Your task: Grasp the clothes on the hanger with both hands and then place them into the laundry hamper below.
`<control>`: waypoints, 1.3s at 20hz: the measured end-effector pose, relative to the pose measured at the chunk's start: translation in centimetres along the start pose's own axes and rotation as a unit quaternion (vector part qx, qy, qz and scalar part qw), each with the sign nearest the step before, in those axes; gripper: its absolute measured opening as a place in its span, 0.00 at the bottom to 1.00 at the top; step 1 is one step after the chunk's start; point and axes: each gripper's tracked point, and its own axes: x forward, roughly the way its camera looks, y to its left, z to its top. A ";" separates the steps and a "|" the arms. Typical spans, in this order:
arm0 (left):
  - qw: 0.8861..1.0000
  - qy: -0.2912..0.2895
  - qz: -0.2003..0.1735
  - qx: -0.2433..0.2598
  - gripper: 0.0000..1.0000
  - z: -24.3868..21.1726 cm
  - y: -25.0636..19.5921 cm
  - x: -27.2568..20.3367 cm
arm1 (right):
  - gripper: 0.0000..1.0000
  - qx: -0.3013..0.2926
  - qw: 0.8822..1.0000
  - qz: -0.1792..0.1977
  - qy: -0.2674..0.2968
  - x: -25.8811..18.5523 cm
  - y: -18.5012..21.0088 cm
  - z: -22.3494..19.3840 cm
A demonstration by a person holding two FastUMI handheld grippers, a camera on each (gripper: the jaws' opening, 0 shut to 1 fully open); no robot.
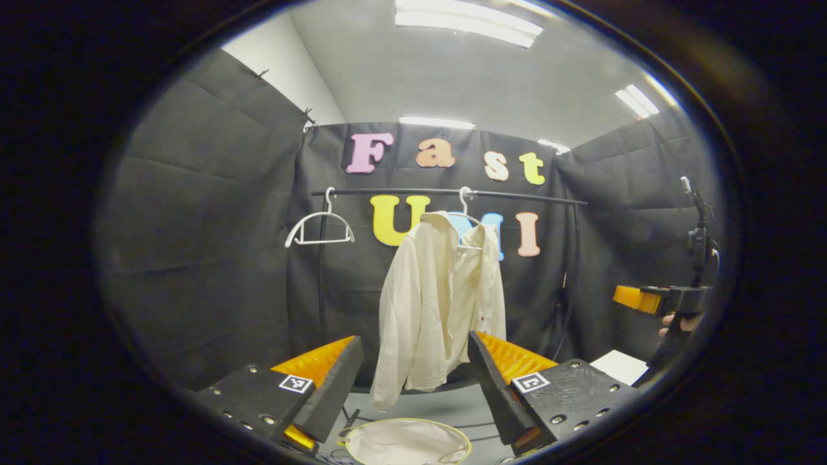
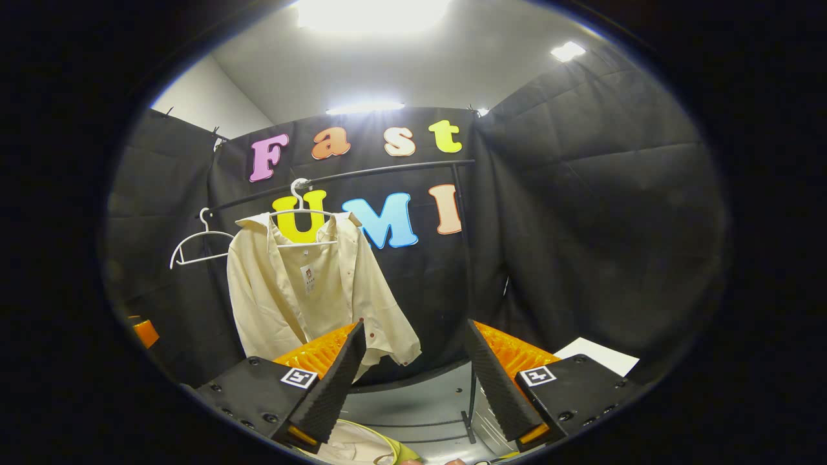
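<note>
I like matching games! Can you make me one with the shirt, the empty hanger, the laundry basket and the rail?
Things:
1. cream shirt
2. bare white hanger
3. laundry hamper
4. black rail

Places or states:
A. sits low down, under the shirt
B. runs across near the top, carrying both hangers
C. hangs with nothing on it, off to the left of the shirt
D. droops from its hanger, front open

Right pairs: 1-D, 2-C, 3-A, 4-B

Both the left gripper and the right gripper are open and not touching the shirt.
</note>
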 end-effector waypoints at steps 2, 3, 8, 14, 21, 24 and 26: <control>0.998 0.003 0.030 0.057 0.94 -0.5 1.4 -0.4 | 0.98 0.000 1.000 0.002 0.012 0.2 0.0 -0.3; 0.996 0.000 0.031 0.079 0.97 -0.5 0.9 -0.7 | 0.98 -0.001 1.000 0.003 0.017 0.2 0.0 -0.3; 0.999 0.011 0.009 0.050 0.95 -2.4 -1.9 -1.0 | 0.98 -0.019 1.000 0.011 0.018 1.0 0.6 1.3; 1.000 0.028 -0.008 0.010 0.95 -3.5 -4.0 1.4 | 0.98 -0.032 0.999 0.027 0.001 4.1 1.6 2.9; 0.999 0.018 0.012 0.028 0.95 -1.0 -5.6 7.3 | 0.98 -0.019 0.998 0.063 -0.001 11.1 2.8 3.6; 0.999 0.019 0.016 0.024 0.95 -0.3 -6.8 9.8 | 0.98 -0.001 0.997 0.082 0.005 14.4 3.7 4.2; 1.000 0.011 0.021 0.008 0.95 1.0 -7.7 11.6 | 0.98 0.002 0.996 0.093 0.006 16.9 4.2 4.8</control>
